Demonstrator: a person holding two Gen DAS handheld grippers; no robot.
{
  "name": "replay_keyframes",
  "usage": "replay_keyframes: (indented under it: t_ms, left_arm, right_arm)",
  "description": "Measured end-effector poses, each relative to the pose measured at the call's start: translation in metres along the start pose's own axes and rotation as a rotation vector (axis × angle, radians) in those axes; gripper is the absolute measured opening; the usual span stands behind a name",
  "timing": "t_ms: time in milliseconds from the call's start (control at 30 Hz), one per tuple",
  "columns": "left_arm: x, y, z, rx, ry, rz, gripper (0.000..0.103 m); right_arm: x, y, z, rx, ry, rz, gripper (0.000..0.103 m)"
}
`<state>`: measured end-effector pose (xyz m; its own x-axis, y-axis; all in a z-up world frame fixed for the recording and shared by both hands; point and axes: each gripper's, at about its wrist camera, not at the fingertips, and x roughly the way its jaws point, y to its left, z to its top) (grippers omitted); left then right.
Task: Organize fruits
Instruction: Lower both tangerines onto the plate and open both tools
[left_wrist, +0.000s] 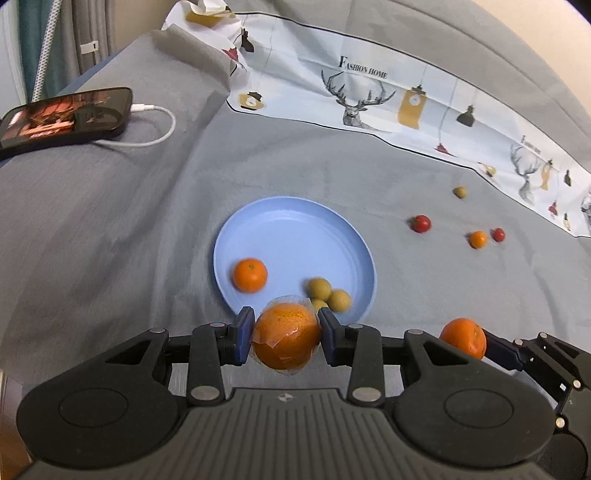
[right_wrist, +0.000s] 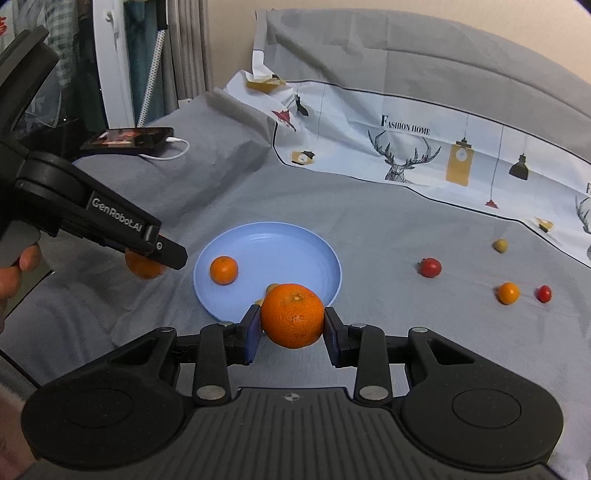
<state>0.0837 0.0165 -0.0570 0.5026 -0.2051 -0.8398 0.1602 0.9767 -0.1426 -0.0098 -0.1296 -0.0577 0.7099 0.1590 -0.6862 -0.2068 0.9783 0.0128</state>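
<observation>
Two oranges are in the air at once: the left gripper (left_wrist: 286, 334) clamps a film-wrapped orange (left_wrist: 286, 338), the right gripper (right_wrist: 291, 321) a bare orange (right_wrist: 293, 315), both near the blue plate's (left_wrist: 295, 229) front rim. Best lower each onto bare plate, clear of the small orange (left_wrist: 250, 275) and green fruits (left_wrist: 328, 293), before the jaws open, or they may roll off.

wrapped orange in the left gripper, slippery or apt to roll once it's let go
The wrapped orange is probably a bit slippery: loose clear film wrinkles between peel and the left gripper pads. Being round, it would likely roll on the blue plate, whose raised rim should stop it.
</observation>
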Motion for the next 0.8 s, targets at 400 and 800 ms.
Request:
replay_keyframes:
  t_ms: [400, 800]
  left_arm:
    - [0.080, -0.009, 0.046, 0.058, 0.019, 0.071, 0.041]
    - [0.103, 0.000, 0.062, 0.047, -0.050, 0.107, 0.103]
  right_arm:
    - [0.092, -0.016, 0.023, -0.001, 0.074, 0.008, 0.037]
    - [0.148, -0.022, 0.038, -0.033, 0.130, 0.058, 0.063]
